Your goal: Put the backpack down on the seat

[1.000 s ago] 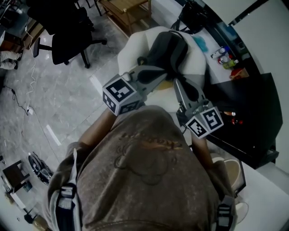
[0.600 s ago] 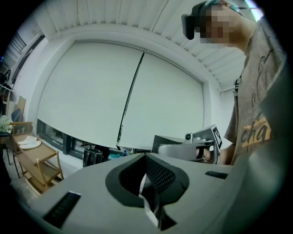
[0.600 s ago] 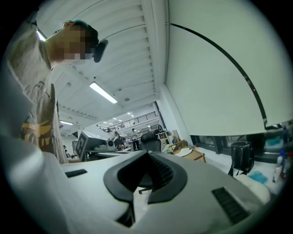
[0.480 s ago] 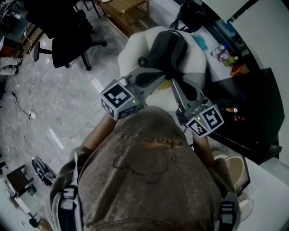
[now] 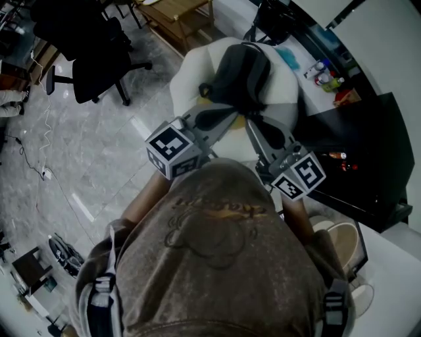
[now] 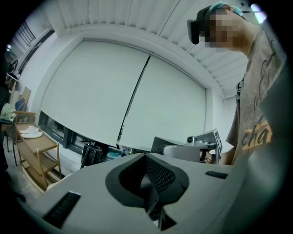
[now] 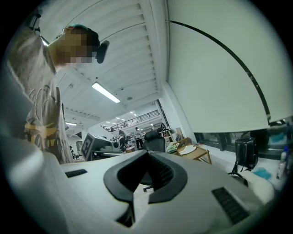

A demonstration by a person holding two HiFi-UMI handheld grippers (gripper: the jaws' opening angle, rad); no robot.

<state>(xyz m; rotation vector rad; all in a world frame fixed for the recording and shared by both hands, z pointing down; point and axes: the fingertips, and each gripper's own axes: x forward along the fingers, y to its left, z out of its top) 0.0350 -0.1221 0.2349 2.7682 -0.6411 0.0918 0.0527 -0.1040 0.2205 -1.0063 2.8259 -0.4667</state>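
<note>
A dark grey backpack point(image 5: 242, 74) lies on the white cushioned seat point(image 5: 191, 72) at the top middle of the head view. Both grippers are held in front of the person's chest and point toward it. My left gripper point(image 5: 229, 117) ends just short of the backpack's near edge; whether it touches is unclear. My right gripper point(image 5: 252, 122) sits beside it, a little to the right. In the left gripper view the left gripper point(image 6: 146, 157) has its jaws together with nothing visibly gripped. The right gripper point(image 7: 147, 153) is likewise shut and empty, aimed upward at ceiling and window blind.
A black office chair point(image 5: 92, 46) stands on the marble floor at upper left, and a wooden shelf point(image 5: 174, 16) lies beyond the seat. A black table point(image 5: 358, 158) is at the right, with bottles point(image 5: 325, 76) on the white ledge behind it. A black bag point(image 5: 276, 20) stands behind the seat.
The backpack stays on the seat. Both grippers remain shut and have drawn slightly back toward the person, with the left tip no longer overlapping the backpack's lower edge.
</note>
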